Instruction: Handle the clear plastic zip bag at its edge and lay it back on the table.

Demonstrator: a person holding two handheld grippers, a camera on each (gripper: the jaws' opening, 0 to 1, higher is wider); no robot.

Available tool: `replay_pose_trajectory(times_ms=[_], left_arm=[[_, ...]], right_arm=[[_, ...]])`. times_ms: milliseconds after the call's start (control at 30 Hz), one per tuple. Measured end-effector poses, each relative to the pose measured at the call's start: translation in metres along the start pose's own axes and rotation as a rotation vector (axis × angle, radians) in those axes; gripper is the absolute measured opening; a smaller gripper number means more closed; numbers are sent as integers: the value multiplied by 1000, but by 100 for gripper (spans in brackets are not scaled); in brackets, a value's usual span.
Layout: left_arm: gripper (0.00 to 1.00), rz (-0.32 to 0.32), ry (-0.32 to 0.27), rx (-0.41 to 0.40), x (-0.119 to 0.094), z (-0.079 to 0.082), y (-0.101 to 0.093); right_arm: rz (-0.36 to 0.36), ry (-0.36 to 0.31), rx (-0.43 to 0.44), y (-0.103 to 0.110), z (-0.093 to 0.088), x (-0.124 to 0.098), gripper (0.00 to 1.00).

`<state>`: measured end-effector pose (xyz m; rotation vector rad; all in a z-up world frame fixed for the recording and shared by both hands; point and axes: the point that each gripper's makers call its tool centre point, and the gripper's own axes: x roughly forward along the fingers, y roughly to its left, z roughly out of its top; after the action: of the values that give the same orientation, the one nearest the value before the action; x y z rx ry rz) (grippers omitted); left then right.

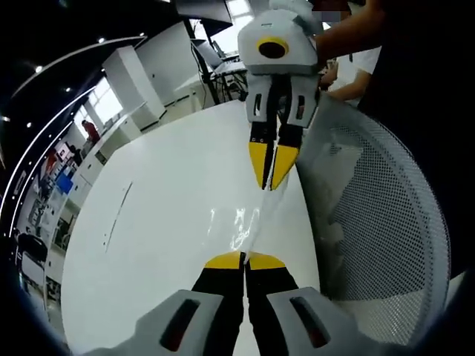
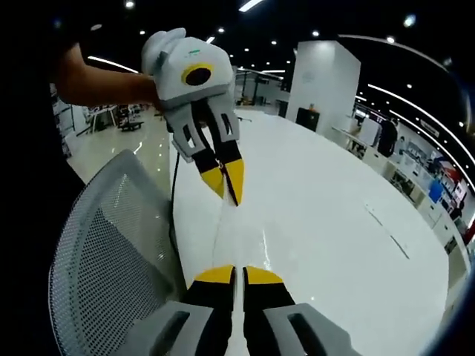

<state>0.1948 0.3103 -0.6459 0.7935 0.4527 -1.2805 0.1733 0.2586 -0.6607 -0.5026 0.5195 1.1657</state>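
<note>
Closest to my lens in the left gripper view, bottom centre, is the left gripper point(image 1: 244, 260), yellow tips pressed together with barely a slit between them, pinching the near end of the clear plastic zip bag point(image 1: 256, 215). That bag is hard to make out, mostly glare, but it runs as a thin stretched strip up the middle of the frame to the right gripper point(image 1: 272, 182), which points down at me from the upper centre with its tips nipped shut on the far end. So both tools are clamped on the bag's edge, one at each end, and it hangs taut between them just above the white table point(image 1: 163, 222).

Same story flipped in the right gripper view: right gripper point(image 2: 237, 273) at bottom centre, closed tight, left gripper point(image 2: 225, 185) coming in from the upper left, angled down toward the lower right, tips together. A bare forearm point(image 2: 96, 83) reaches in from the left edge behind it. I can barely see the bag point(image 2: 231, 233) here, just a faint sheen.

Room-wise, the table edge runs right beside the bag line, and a grey mesh chair back point(image 1: 386, 215) sits hard against that edge on the right of the left gripper view. Broad bare tabletop spreads to the frame's left.
</note>
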Motion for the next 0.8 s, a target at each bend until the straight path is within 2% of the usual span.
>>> replay_pose_trajectory(times_ms=[100, 233, 300, 600, 800], left_arm=[[0, 17, -16, 3, -2, 0, 3], [0, -6, -30, 35, -8, 3, 0], [6, -12, -38, 32, -11, 5, -1], [10, 11, -58, 99, -21, 25, 0], [12, -13, -79, 132, -20, 38, -2]], right_arm=[[0, -4, 15, 0, 1, 2, 0], [-3, -5, 24, -1, 1, 3, 0], [-1, -1, 36, -1, 0, 4, 0], [-1, 3, 44, -1, -1, 4, 0], [0, 4, 45, -2, -2, 3, 0]])
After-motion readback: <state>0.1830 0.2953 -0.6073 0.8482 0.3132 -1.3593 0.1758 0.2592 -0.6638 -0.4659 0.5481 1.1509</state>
